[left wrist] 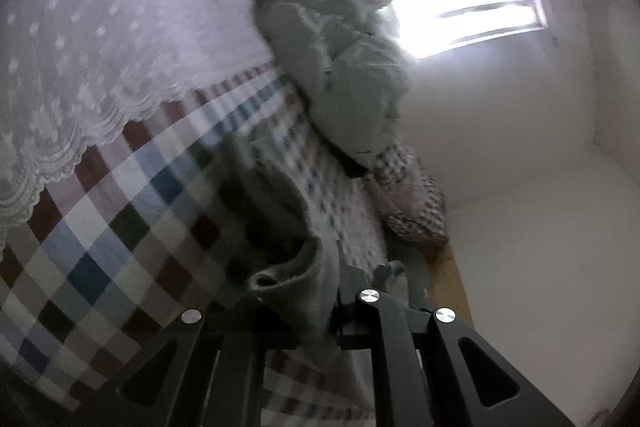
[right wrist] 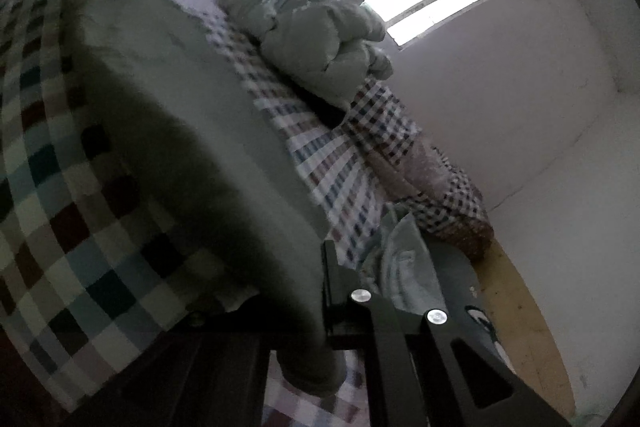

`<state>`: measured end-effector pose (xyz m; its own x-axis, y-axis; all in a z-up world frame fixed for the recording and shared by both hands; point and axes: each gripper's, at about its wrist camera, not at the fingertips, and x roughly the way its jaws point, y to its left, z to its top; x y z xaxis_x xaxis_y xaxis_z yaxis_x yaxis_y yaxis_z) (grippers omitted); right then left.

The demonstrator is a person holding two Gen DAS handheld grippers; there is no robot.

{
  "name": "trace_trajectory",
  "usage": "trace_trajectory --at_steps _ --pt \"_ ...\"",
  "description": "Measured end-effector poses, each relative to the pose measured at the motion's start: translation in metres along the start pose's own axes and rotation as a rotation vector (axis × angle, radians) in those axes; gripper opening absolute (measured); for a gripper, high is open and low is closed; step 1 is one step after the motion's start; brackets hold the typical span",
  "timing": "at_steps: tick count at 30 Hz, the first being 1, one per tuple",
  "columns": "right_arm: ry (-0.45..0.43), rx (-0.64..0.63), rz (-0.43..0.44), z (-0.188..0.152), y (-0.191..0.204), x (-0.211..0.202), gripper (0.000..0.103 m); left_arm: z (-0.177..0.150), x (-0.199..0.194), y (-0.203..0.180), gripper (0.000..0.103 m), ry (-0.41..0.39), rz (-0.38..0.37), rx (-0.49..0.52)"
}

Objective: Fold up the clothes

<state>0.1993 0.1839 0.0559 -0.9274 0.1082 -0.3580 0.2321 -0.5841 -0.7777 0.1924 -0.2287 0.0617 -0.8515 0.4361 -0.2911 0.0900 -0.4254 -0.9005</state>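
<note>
My left claw [left wrist: 316, 311] is pinched nearly shut on a bunched edge of the grey-green soft cloth garment [left wrist: 280, 227], which rises crumpled straight out of the jaws and hangs in front of the lens. My right claw [right wrist: 320, 311] is clamped tight on another edge of the same garment [right wrist: 172, 115]; from there the cloth stretches away up and to the left as one broad sheet, its long axis running from my jaws toward the far upper left corner of the right wrist view. A rolled hem droops below the jaws.

Under the garment lies the bed with its checked brown, blue and white cover [left wrist: 104, 227]. A white lace spread with dots [left wrist: 92, 39] covers the bed's far part. A pale green puffy quilt [left wrist: 340, 67] is heaped along the bed's wall side, with a small-checked pillow [left wrist: 412, 203] beside it. A bright window [left wrist: 468, 15] sits in the white wall [left wrist: 540, 227]. The sheet of cloth blocks much of my right wrist view.
</note>
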Motion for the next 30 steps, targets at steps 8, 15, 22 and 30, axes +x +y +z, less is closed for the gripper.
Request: trace_trajectory --at_steps 8,15,22,30 --pt "-0.043 0.064 0.002 0.032 -0.063 -0.056 0.003 0.013 -0.064 -0.083 0.009 -0.085 -0.153 0.102" --pt "-0.077 0.061 0.024 0.061 -0.113 -0.122 0.003 0.015 -0.120 -0.132 0.009 -0.127 -0.220 0.154" --pt "-0.070 0.085 0.074 0.082 -0.153 -0.161 0.003 0.026 -0.113 -0.144 0.009 -0.081 -0.167 0.133" --pt "0.088 0.100 0.255 0.080 -0.142 -0.062 0.003 0.053 -0.004 -0.096 0.009 0.028 0.068 0.088"
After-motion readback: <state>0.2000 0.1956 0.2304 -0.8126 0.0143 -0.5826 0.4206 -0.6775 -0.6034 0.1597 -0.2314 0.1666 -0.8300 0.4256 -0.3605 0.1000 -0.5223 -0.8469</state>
